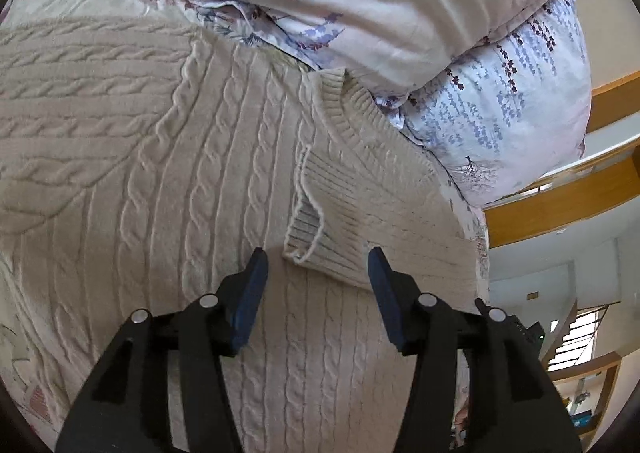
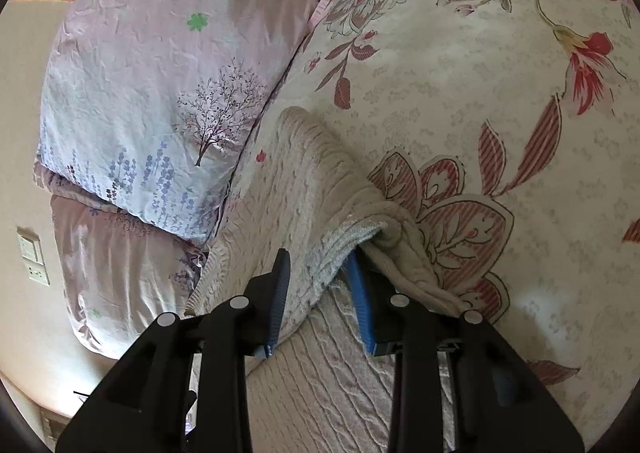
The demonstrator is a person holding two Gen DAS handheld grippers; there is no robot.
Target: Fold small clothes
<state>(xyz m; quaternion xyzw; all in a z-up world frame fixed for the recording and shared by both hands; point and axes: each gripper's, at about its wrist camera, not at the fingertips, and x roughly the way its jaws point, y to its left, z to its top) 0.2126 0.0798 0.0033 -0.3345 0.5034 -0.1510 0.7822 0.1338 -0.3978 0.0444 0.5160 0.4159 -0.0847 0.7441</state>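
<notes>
Cream cable-knit sweater (image 1: 168,157) lies spread on the floral-print bedsheet (image 2: 500,125), filling most of your left wrist view. One sleeve is folded across the body, and its ribbed cuff (image 1: 308,221) rests on the knit just ahead of your left gripper (image 1: 318,273). The ribbed neckline band (image 1: 340,109) sits farther up, near the bedding. Your left gripper is spread wide, blue pads (image 1: 250,301) well apart with nothing between them; the cuff lies just beyond the fingertips, and you can't tell from this angle whether the pads touch the knit below. In your right wrist view, a thick fold of the same sweater (image 2: 304,213) is bunched up and raised off the flat layer beneath it. Your right gripper (image 2: 320,265) sits around that fold: left pad pressed against its side, right blue pad (image 2: 360,301) tucked under the drooping edge. The jaws are partly closed with the knit between them, so it reads as a grip, though the far side of the contact is hidden by cloth. Outward: a pale lavender pillow with a tree and flower print (image 2: 160,93) lies just beside the sweater's edge, stacked on a pinkish satin duvet (image 2: 116,273). Beyond the bed, your left view shows orange wooden furniture panels (image 1: 560,205).
</notes>
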